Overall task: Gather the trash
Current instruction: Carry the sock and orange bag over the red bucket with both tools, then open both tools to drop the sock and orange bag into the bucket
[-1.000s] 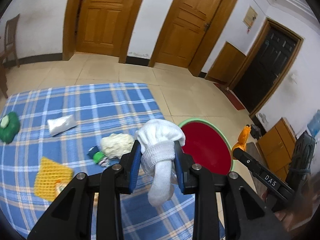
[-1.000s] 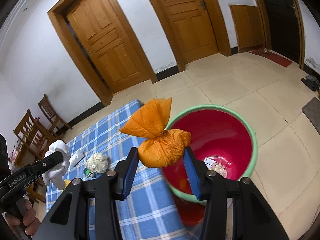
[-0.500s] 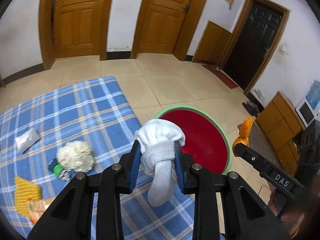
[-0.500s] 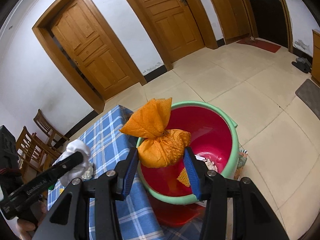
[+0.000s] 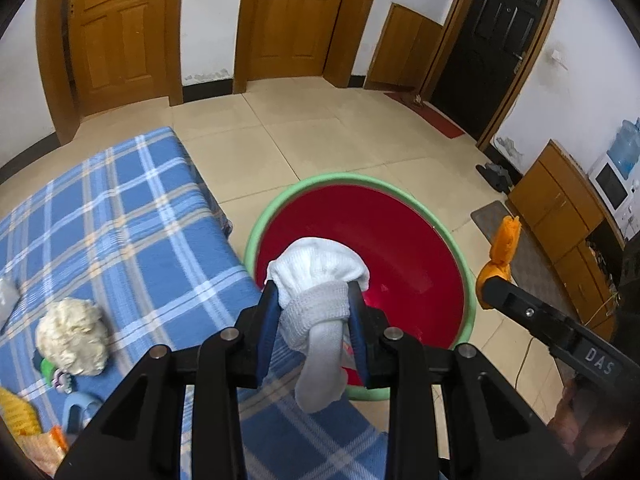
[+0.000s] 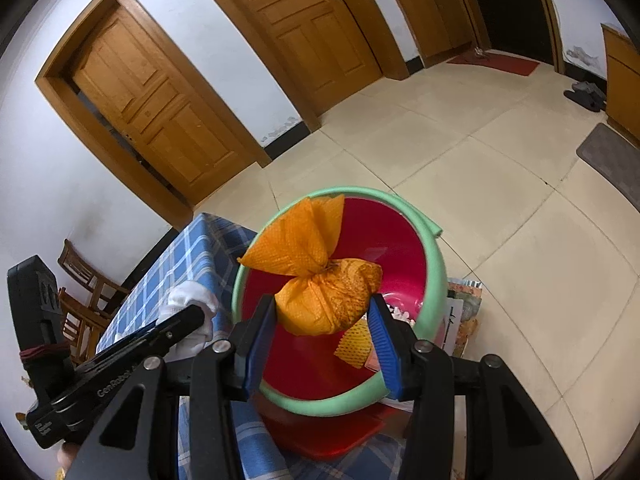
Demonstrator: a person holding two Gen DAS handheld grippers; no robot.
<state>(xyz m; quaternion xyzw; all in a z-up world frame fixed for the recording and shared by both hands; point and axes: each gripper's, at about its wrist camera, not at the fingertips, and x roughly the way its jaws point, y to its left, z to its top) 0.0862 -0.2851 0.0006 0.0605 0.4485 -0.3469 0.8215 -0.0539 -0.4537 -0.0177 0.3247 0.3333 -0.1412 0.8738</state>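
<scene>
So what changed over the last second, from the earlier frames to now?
Both grippers moved from over the blue cloth toward the red tub: the right gripper with its orange bag now sits over the tub's opening, the left gripper with the white sock near its rim. Neither grip changed; nothing was released.

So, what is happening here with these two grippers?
A person is collecting trash with a gripper in each hand. The left gripper is shut on a white sock, and the right gripper is shut on an orange mesh bundle. Both are held over the red bin beside the blue checked cloth, not yet released. Some trash already lies in the bin; more remains on the cloth.
</scene>
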